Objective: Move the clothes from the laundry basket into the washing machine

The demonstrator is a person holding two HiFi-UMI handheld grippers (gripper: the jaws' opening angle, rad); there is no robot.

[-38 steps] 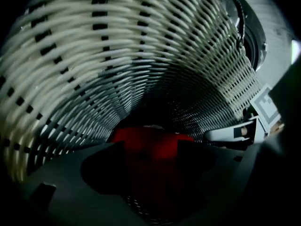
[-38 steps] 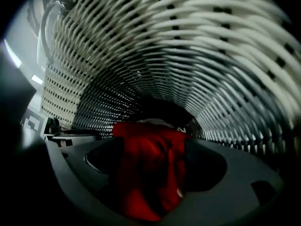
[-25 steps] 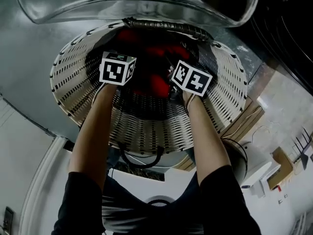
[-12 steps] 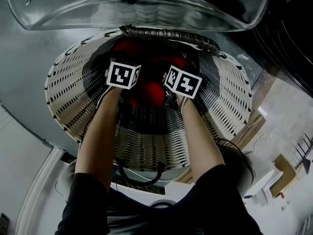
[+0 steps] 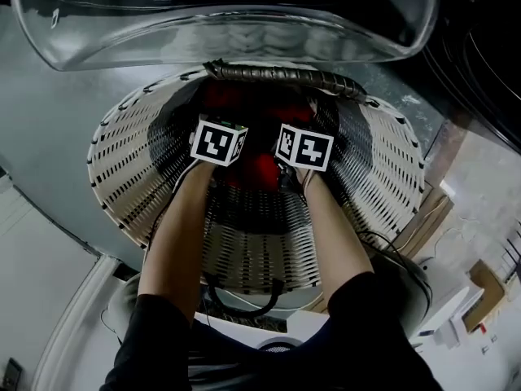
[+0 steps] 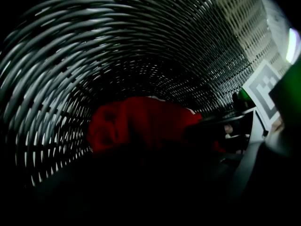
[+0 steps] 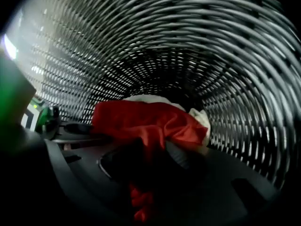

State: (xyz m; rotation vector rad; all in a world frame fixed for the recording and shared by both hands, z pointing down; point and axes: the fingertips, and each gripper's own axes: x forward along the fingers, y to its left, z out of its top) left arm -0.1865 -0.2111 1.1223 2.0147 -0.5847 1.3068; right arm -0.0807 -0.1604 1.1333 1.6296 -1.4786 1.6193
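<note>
Held both grippers deep inside the laundry basket (image 5: pixel 122 161), side by side. Found the red garment (image 7: pixel 150 119) bunched at the very bottom, lying over some white cloth (image 7: pixel 201 117). Had just been closing the right gripper (image 7: pixel 150 157) and pinched a fold of the red fabric, with a tail hanging below the jaws. Had just been closing the left gripper (image 5: pixel 220 147) too, close to the same heap; too dark there to tell whether any cloth was caught. Judged the garment soft, light and limp, likely to trail and snag on the weave. Best taken by a thick bunched fold, not a loose edge.
</note>
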